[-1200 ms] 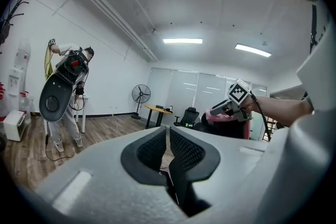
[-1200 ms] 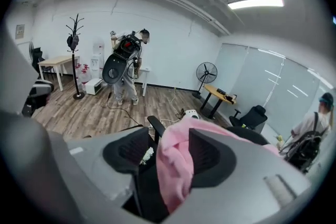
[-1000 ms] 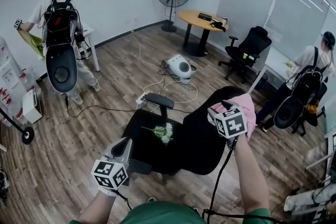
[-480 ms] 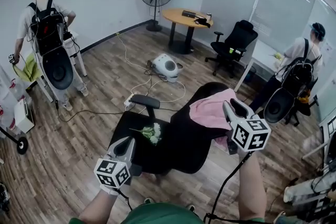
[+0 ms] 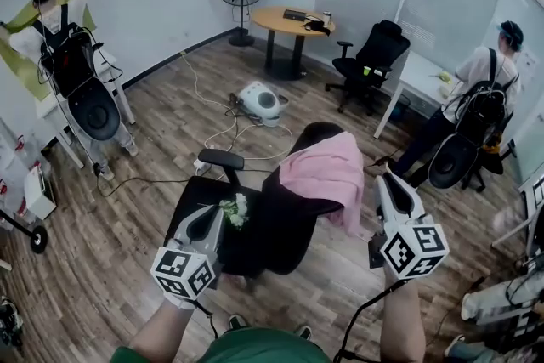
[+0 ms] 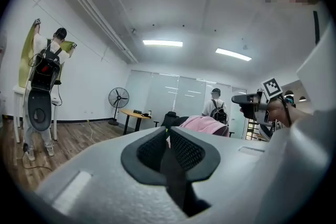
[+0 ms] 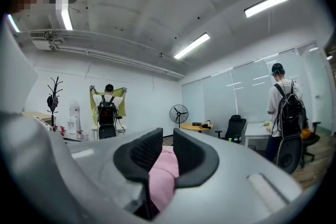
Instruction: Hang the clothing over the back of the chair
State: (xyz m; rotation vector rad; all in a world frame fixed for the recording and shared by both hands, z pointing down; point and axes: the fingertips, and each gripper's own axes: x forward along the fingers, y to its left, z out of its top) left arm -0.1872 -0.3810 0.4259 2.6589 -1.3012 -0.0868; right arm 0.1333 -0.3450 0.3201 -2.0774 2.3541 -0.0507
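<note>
1. The soft pink clothing [image 5: 321,172] hangs over the back of the black office chair [image 5: 280,225].
2. The right gripper [image 5: 387,181] is at the clothing's 4 o'clock. Its jaws are closing and grip nothing.
3. The left gripper [image 5: 208,218] is at 8 o'clock. Its jaws are clenched and empty.

Bright ceiling strip lights [image 7: 191,45], fisheye-bent edges, dark corners.

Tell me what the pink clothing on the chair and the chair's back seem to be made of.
The pink clothing looks like soft matte fabric, perhaps fleece: it drapes in rounded folds. The chair's back looks like dark matte fabric or mesh; no shine shows, but the weave is too small to tell.
</note>
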